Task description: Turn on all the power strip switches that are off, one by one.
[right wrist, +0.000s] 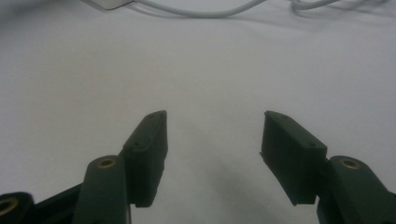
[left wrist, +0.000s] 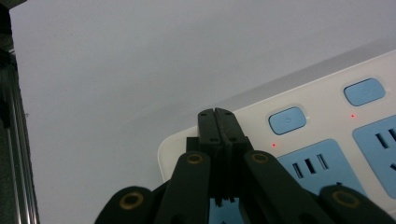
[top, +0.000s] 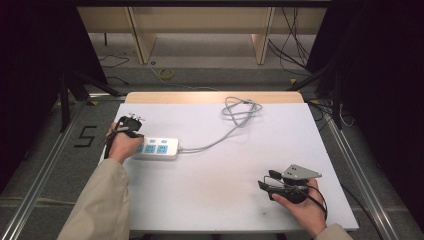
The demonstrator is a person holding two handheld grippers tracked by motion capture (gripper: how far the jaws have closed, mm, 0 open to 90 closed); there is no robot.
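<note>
A white power strip [top: 159, 148] with blue sockets lies at the table's left side, and its grey cable [top: 215, 140] runs right and back to a loose coil [top: 241, 108]. My left gripper [top: 129, 126] stands over the strip's left end. In the left gripper view its jaws are shut with nothing between them, and the left gripper's tips [left wrist: 219, 116] rest over the power strip's corner [left wrist: 327, 116], beside a blue switch button [left wrist: 287, 120] with a red light under it. My right gripper [top: 266, 180] sits low at the front right, open and empty [right wrist: 212, 133], pointing left.
The white table [top: 225, 170] is bare between the two grippers. In the right gripper view the cable [right wrist: 201, 11] crosses the far edge. Wooden furniture legs and floor cables lie beyond the table's back edge.
</note>
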